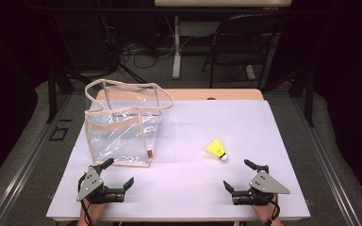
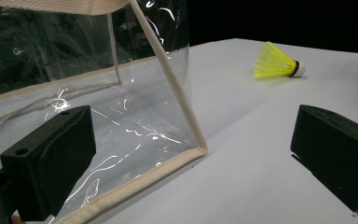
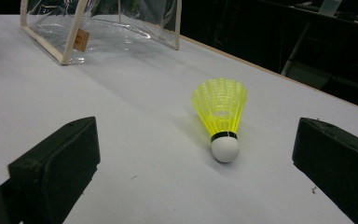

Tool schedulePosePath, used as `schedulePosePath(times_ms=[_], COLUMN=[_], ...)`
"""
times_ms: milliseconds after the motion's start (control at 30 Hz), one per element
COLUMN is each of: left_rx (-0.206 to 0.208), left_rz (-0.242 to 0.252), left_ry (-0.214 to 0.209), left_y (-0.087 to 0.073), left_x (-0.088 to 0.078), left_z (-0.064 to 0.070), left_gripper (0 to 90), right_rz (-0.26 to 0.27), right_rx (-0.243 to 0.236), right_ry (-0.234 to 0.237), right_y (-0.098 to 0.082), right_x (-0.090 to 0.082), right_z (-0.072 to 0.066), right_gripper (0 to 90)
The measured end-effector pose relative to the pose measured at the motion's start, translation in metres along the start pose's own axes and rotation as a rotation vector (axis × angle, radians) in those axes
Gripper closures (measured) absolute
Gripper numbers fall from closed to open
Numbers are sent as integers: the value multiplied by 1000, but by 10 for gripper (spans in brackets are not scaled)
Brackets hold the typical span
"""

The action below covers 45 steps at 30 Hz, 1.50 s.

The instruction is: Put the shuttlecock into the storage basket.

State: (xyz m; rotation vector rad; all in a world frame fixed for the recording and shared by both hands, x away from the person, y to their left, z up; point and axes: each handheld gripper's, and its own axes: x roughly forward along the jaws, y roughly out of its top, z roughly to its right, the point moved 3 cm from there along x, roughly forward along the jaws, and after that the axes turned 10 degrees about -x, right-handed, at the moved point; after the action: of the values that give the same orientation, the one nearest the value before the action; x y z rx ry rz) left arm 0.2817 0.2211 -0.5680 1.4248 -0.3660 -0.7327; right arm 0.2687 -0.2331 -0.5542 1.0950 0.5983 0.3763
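Observation:
A yellow shuttlecock with a white cork lies on its side on the white table top, right of centre. A clear plastic bag with beige trim stands upright at the left, its mouth open upward. My left gripper rests open near the front edge, just before the bag's near corner. My right gripper is open at the front right, a short way short of the shuttlecock, whose cork end faces it. Nothing sits between either pair of jaws.
A dark folding chair and a table leg stand beyond the far edge. Cables lie on the floor behind. The wooden table edge shows past the white top.

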Motion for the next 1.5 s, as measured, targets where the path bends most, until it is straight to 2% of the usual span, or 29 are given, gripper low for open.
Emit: schedulePosePath(times_ms=[67, 100, 200, 300, 533, 900, 1500], left_rx=[-2, 0, 5, 10, 11, 24, 24], left_rz=[-1, -3, -8, -13, -13, -23, -18], left_ry=[1, 1, -2, -4, -10, -16, -16], left_y=[0, 0, 0, -1, 0, 0, 0], left_x=[1, 1, 3, 3, 4, 5, 7], left_z=[-1, -1, 0, 0, 1, 2, 2], left_gripper=[1, 1, 1, 1, 1, 1, 1], right_rz=[-18, -43, -51, -79, -108, -184, -301], right_rx=[-3, -27, -16, -27, -25, 14, 37], right_ry=[-9, -20, -11, -1, 15, 38, 89], right_y=[1, 2, 3, 4, 6, 8, 10], right_x=[1, 5, 9, 16, 23, 36, 63], right_z=[1, 3, 5, 6, 7, 17, 29], right_gripper=[6, 6, 5, 5, 4, 1, 0])
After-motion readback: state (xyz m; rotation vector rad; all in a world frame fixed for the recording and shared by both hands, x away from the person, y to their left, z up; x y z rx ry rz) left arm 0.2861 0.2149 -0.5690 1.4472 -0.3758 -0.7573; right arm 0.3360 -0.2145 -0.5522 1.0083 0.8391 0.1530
